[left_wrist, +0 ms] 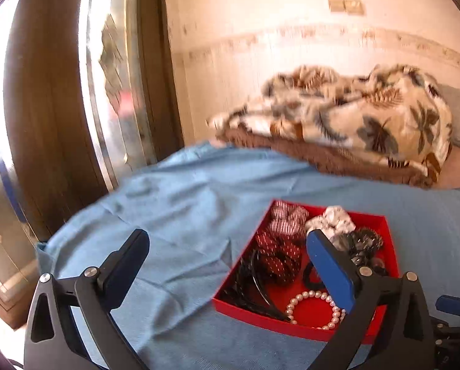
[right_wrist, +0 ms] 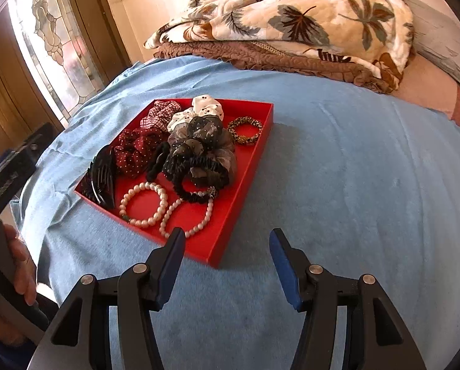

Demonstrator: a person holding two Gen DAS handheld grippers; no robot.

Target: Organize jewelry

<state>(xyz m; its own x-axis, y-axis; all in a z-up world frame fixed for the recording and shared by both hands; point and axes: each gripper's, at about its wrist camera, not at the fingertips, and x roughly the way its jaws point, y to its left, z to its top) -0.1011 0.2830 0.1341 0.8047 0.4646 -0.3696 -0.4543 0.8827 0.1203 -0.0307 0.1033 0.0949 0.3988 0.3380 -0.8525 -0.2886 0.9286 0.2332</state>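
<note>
two pearl bracelets lie side by side at the near end of a red tray on a blue cloth. behind them sit a black hair claw, a dark red dotted scrunchie, a checked one, a white one, a grey sheer one and a leopard-print band. left hand-held gripper hangs spread wide over the tray's near left corner, nothing between its jaws. right hand-held gripper hovers partly spread just short of the tray, empty. a leaf-print blanket is heaped beyond.
</note>
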